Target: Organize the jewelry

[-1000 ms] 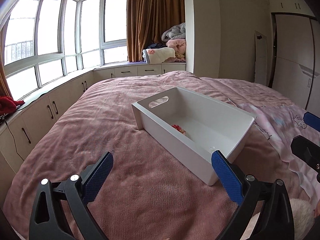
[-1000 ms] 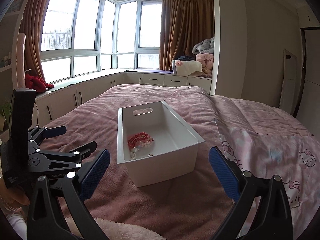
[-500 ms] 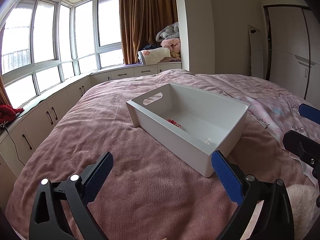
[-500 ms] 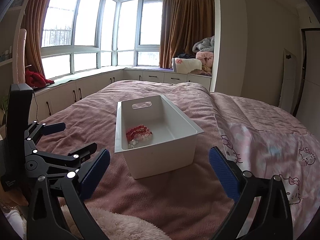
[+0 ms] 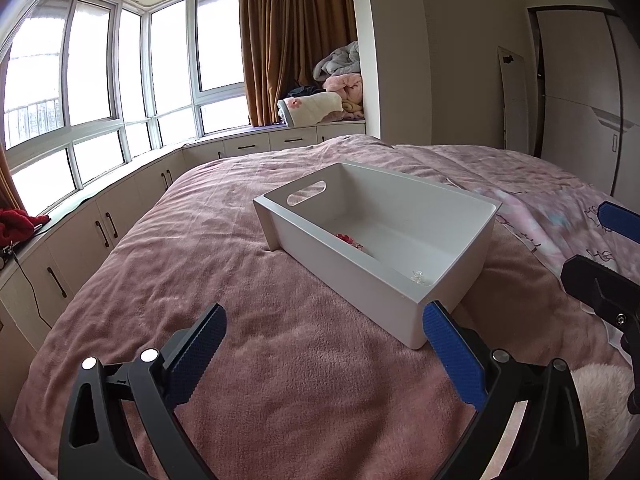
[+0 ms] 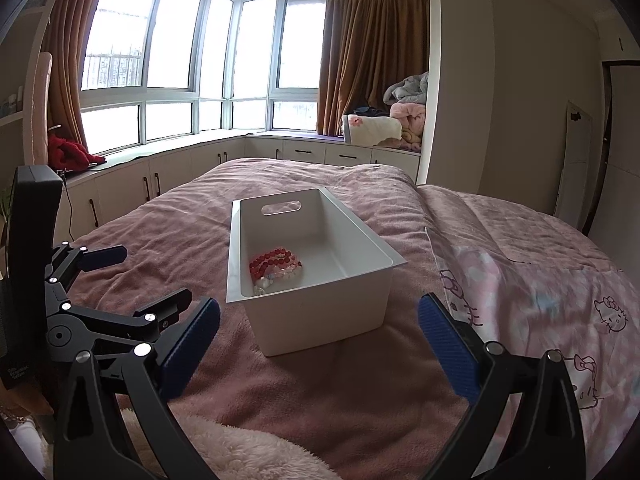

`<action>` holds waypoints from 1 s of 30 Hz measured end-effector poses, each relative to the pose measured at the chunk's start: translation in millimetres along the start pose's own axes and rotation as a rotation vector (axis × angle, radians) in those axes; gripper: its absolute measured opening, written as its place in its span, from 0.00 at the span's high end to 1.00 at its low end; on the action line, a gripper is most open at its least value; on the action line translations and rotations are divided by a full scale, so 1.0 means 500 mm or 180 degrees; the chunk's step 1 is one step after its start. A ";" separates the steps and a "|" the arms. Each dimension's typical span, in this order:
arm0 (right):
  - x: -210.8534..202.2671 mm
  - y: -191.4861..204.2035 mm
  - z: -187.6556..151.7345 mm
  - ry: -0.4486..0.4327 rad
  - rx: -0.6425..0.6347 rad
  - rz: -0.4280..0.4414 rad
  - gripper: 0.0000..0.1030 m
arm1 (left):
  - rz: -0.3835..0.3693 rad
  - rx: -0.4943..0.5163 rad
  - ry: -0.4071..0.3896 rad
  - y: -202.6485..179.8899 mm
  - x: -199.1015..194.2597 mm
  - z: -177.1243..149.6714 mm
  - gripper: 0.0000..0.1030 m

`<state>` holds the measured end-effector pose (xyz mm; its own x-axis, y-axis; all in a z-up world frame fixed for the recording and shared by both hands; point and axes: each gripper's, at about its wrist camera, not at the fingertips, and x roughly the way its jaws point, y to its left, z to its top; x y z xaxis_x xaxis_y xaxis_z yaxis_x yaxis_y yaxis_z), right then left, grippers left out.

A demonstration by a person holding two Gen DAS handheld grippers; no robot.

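Note:
A white bin [image 6: 320,304] with a handle slot stands on the pink bedspread; it also shows in the left wrist view [image 5: 352,280]. Inside it lie red and pink bead bracelets [image 6: 276,266] and a small clear piece [image 6: 259,290]; the left wrist view shows only a bit of the red beads [image 5: 349,239] and the clear piece [image 5: 418,276]. My left gripper [image 5: 322,354] is open and empty, short of the bin's near corner. My right gripper [image 6: 318,346] is open and empty, in front of the bin's near end. The left gripper also shows at the left of the right wrist view [image 6: 136,276].
The pink bedspread [image 6: 328,400] covers the bed, with a cartoon-print quilt [image 6: 560,300] on its right side. A fluffy cream fabric [image 6: 240,456] lies at the near edge. Low white cabinets [image 5: 100,232] run under the windows at left. Folded blankets [image 6: 396,124] pile on the window seat.
Both grippers have drawn back and lifted a little from the bin, staying open and empty. The bin and the beads have not moved.

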<state>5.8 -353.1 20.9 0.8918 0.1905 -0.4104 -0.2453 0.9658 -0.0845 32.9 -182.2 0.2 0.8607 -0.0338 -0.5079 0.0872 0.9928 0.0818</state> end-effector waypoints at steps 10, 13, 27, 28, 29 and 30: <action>0.007 -0.007 -0.002 0.0049 0.0034 0.0019 0.05 | 0.0007 -0.0052 0.0015 0.004 -0.001 -0.002 0.04; 0.007 -0.006 -0.003 0.0051 0.0034 0.0018 0.05 | 0.0007 -0.0041 0.0006 0.003 -0.003 -0.001 0.04; 0.008 -0.007 -0.004 0.0061 0.0015 0.0001 0.05 | 0.0016 0.0001 -0.0009 -0.002 -0.008 0.000 0.04; 0.008 -0.007 -0.004 0.0061 0.0016 0.0001 0.05 | 0.0020 0.0001 -0.0006 -0.004 -0.008 0.000 0.04; 0.008 -0.007 -0.004 0.0064 0.0019 -0.0001 0.05 | 0.0020 0.0003 -0.0004 -0.004 -0.008 0.000 0.04; 0.009 -0.009 -0.004 0.0066 0.0023 0.0000 0.05 | 0.0019 0.0006 0.0001 -0.005 -0.007 0.000 0.04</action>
<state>10.0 -356.9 17.4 0.8838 0.1868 -0.4290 -0.2423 0.9671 -0.0780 29.5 -184.3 1.7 0.8611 -0.0279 -0.5076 0.0832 0.9928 0.0866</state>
